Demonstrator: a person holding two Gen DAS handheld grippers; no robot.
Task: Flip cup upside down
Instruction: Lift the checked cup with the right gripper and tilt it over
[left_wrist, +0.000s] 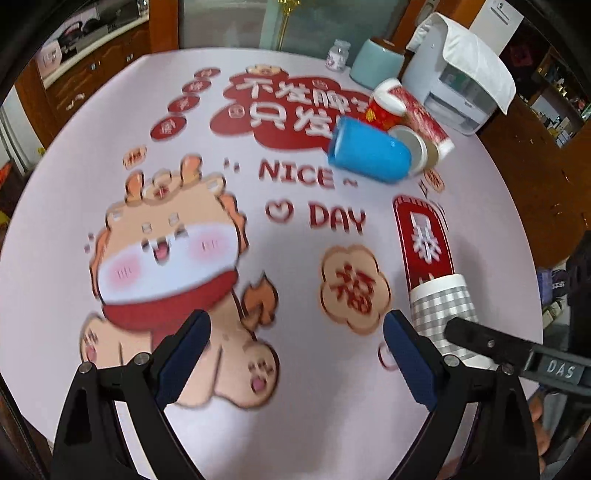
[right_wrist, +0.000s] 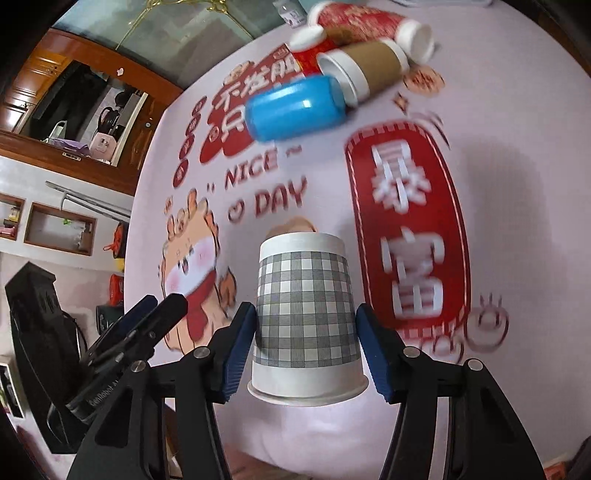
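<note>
Risk: cup (right_wrist: 305, 317) (rim down) may tip | your right claw (right_wrist: 306, 350) flanks it, grip unclear | left claw (left_wrist: 297, 354) open, empty

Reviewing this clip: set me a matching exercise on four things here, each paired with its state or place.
Things:
1. checked cup
2. blue cup
3. brown-sleeved cup
4. left gripper

States:
A. open, nothing between its fingers
B. lying on its side, beside "NICE"
C. upside down between the right gripper's fingers
D. lying on its side, white rim against the blue cup

Pairs: 1-C, 2-B, 3-D, 4-A
</note>
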